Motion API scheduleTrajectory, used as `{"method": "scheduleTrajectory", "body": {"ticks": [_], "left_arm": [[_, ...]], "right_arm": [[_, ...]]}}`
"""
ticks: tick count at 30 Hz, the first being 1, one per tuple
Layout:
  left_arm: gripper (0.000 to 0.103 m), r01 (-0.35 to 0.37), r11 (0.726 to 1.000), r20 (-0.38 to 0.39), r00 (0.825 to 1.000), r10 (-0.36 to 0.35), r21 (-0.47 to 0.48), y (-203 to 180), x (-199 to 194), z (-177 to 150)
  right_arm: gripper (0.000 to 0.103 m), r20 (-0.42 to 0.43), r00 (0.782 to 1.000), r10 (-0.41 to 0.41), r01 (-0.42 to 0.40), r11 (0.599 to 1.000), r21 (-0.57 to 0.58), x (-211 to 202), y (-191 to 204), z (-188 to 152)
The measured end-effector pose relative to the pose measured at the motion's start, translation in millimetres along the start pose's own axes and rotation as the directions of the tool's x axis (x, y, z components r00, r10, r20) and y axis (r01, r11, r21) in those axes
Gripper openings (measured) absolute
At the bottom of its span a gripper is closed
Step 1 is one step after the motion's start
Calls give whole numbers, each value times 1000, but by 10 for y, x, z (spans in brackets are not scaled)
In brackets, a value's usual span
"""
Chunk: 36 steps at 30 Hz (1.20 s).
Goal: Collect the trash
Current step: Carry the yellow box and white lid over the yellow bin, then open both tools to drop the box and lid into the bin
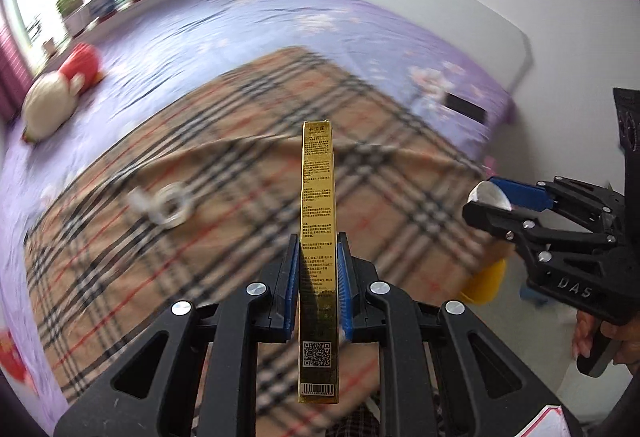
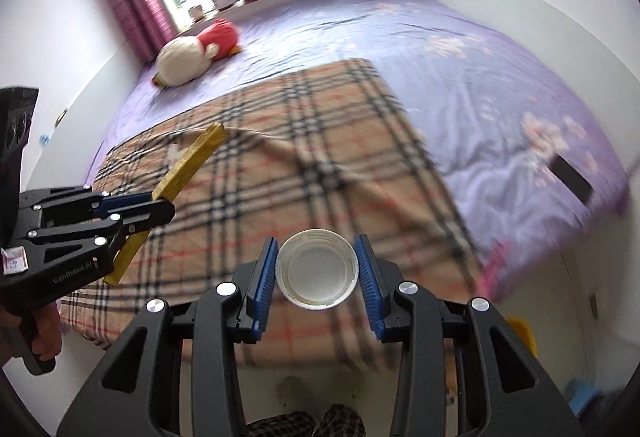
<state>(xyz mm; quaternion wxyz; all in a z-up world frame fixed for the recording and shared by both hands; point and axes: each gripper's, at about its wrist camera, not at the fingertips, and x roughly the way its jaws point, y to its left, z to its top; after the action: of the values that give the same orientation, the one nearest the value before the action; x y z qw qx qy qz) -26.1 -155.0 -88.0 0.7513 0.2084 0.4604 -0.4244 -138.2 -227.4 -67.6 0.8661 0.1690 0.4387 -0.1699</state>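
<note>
Across both wrist views, a wide bed under a lilac floral sheet [image 2: 460, 77] is filling the room from the window wall to the near floor, its right edge running beside a white wall. A tan plaid blanket with black and red lines [image 2: 312, 165] is lying over the bed's near half, its front edge hanging just past the mattress, with bare pale floor showing below. Well apart from it, near the far left edge, a red-and-white plush toy [image 2: 196, 51] is resting on the sheet. A flat black rectangular object [image 2: 570, 177] is sitting close to the bed's right edge. A yellow container [image 1: 482, 283] is standing on the floor beside the bed corner; its rim is blurred.

The left gripper [image 1: 318, 265] is pinching a long, slim gold cardboard box with black print [image 1: 318, 237], its blue pads pressing both broad faces, and the box is projecting forward above the blanket with open air around it. The right gripper [image 2: 317, 271] is clamping a white round plastic cup [image 2: 317, 269] at its sides, mouth facing the camera, held above the blanket's front edge. Both grippers are hanging apart from each other, with free space between them. A small roll of clear tape [image 1: 172, 203], blurred, is lying on the blanket's left part beside something small and white.
</note>
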Motion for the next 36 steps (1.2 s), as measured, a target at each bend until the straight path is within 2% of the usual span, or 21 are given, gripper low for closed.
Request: {"method": "scheduleTrajectory", "body": {"ticks": [3,7,12,18,21,24,26,28,30,31,34,36], "left_arm": [[18,58,993,-1,998,-59,106,-381,5,99],[18,142,961,-11,990,-143,239,-922,46,225],[18,251,880,-52,966,-252,403,-1682,172,333],[18,344,776,-138,937,-321,528,-2473,496,320],[18,381,744,-206,924,-321,549,-2797,800,263],[18,418,736,-278,908,-314,533,-3050,1174,177],[18,435,740,-338,895,-292,513,-3198,1508,89],[18,428,748,-389,888,-244,507,-3348,1932,-22],[18,443,749,-446,868,-220,492,-3442,2257,-120],[18,440,749,-464,863,-201,495,-3471,2382,-157],[18,437,730,-520,844,-131,525,-3620,2873,-318],[18,435,727,-543,833,-101,532,-3675,3082,-401]], "right_arm": [[41,-2,999,-45,45,997,70,-168,-290,-222],[41,-5,992,-124,123,977,175,-363,-748,-519],[41,-18,971,-239,231,913,336,-616,-1412,-909],[41,-29,946,-324,298,827,478,-816,-2053,-1351],[41,-32,947,-321,287,792,538,-762,-2342,-1584],[41,-62,948,-313,289,760,582,-576,-2637,-1820],[41,-92,950,-298,290,739,608,-369,-2857,-1988],[41,-116,952,-283,292,729,618,-179,-3020,-2108],[41,-144,956,-257,289,723,628,44,-3183,-2227],[41,-156,959,-237,281,717,638,171,-3278,-2298],[41,-181,964,-194,266,694,670,474,-3502,-2488],[41,-201,963,-180,269,685,677,669,-3604,-2572]]}}
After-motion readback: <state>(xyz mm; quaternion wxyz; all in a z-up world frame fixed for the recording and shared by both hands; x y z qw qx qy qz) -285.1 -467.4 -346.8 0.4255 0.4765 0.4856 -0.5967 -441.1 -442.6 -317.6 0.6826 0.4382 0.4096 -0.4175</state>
